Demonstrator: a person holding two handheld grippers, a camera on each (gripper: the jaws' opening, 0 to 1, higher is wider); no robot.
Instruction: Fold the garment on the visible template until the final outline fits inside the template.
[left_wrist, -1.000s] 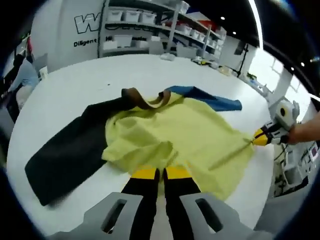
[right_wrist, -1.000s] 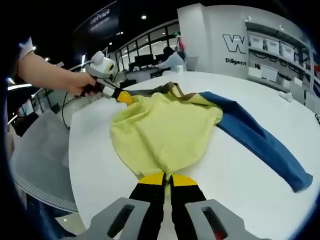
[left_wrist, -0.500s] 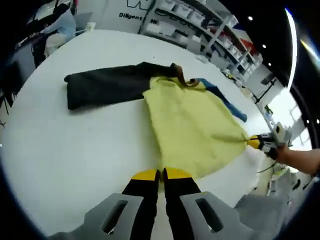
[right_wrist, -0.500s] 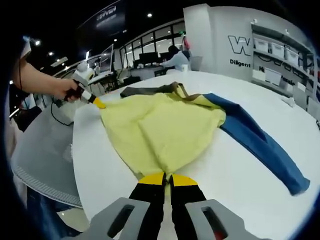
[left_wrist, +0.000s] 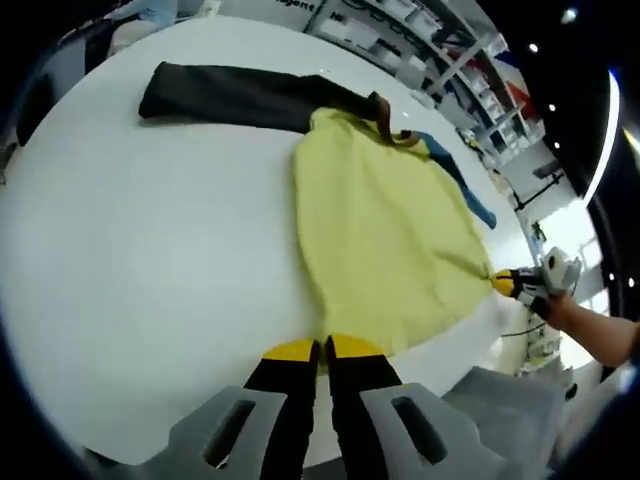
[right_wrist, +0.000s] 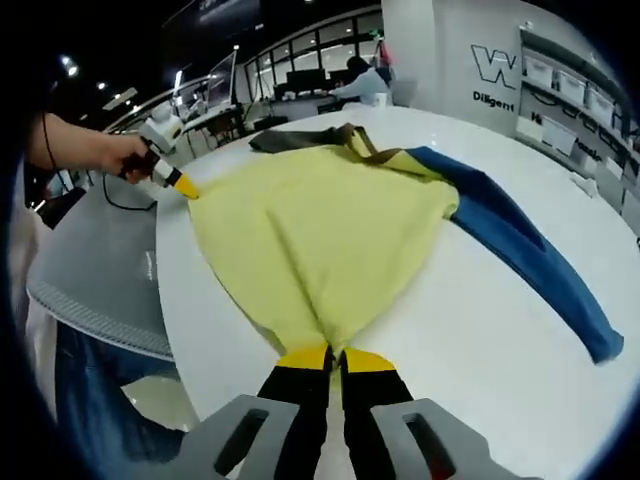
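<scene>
A garment lies spread on the round white table: a yellow body, a dark sleeve, a blue sleeve and a brown collar. My left gripper is shut on one bottom corner of the yellow body. My right gripper is shut on the other bottom corner. In the left gripper view the right gripper pulls its corner taut near the table edge. In the right gripper view the left gripper holds the far corner, so the hem is stretched between the two.
The table edge runs close behind both held corners, with grey floor below. Shelving with bins stands beyond the table. A seated person is at a desk far back. A hand and forearm hold the left gripper.
Both grippers have pulled apart and back toward the table edge, and the crumpled yellow body has been drawn out flat and taut. The sleeves lie straighter.
</scene>
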